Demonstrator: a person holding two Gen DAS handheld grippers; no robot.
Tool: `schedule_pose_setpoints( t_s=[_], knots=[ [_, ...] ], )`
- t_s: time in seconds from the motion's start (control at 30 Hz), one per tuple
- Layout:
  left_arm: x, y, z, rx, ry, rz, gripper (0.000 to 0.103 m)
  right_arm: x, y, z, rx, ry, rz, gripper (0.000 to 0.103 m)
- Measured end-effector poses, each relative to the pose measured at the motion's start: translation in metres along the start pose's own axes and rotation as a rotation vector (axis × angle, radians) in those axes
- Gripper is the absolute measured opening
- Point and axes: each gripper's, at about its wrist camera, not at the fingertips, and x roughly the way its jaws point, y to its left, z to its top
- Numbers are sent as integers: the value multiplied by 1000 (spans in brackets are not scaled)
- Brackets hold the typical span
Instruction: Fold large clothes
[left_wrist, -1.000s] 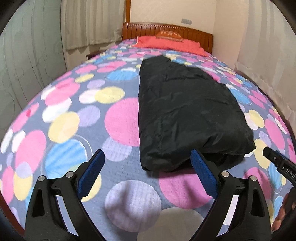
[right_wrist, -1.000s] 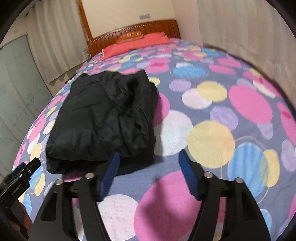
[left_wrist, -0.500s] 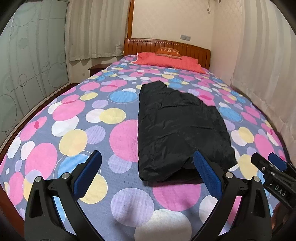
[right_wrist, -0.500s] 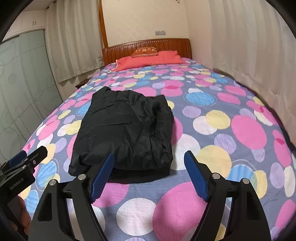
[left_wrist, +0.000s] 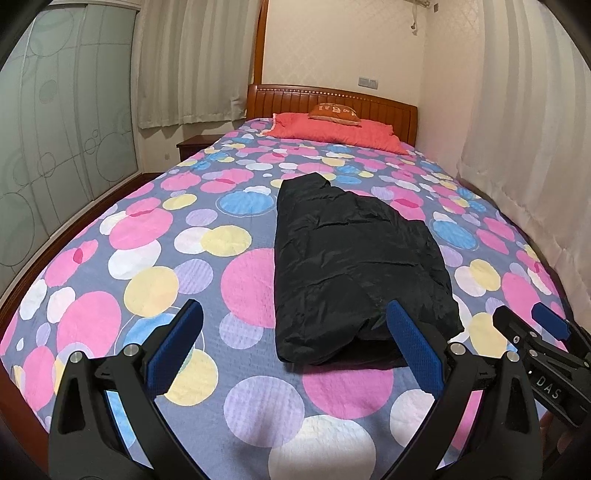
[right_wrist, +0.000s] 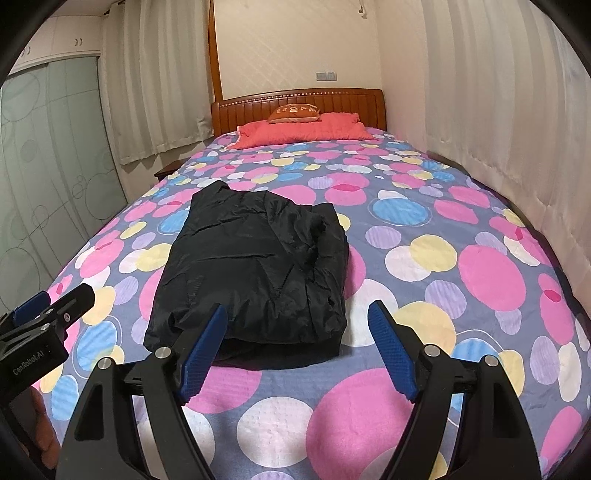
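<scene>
A black jacket (left_wrist: 351, 258) lies folded lengthwise in a long rectangle on the bed, its near end towards me. It also shows in the right wrist view (right_wrist: 258, 269). My left gripper (left_wrist: 295, 339) is open and empty, held above the bed in front of the jacket's near end. My right gripper (right_wrist: 299, 343) is open and empty, also in front of the near end. The right gripper shows at the right edge of the left wrist view (left_wrist: 532, 328). The left gripper shows at the left edge of the right wrist view (right_wrist: 55, 306).
The bed has a quilt with coloured circles (left_wrist: 147, 240). A red pillow (left_wrist: 332, 133) and wooden headboard (left_wrist: 369, 107) are at the far end. Curtains (right_wrist: 498, 110) hang on the right, a glass wardrobe door (left_wrist: 55, 147) stands on the left.
Both grippers have pulled back and up from the jacket's near end, so more of the bed and room shows. The jacket has stayed in place.
</scene>
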Motion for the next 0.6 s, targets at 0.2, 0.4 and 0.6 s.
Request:
schedule_pose_setpoints(
  t_s=[0.2,0.4,0.6],
  knots=[
    [-2,-1,-1,-4,4,-3,99,0,2,0,-5,3,-1,77],
    [-3,-2,-1,-7,2,0,99,0,3,-1,-5,2,-1,77],
    [-3,-1,-2,-8,3,-3,99,-1,4,-1,-6,2,2,77]
  ],
)
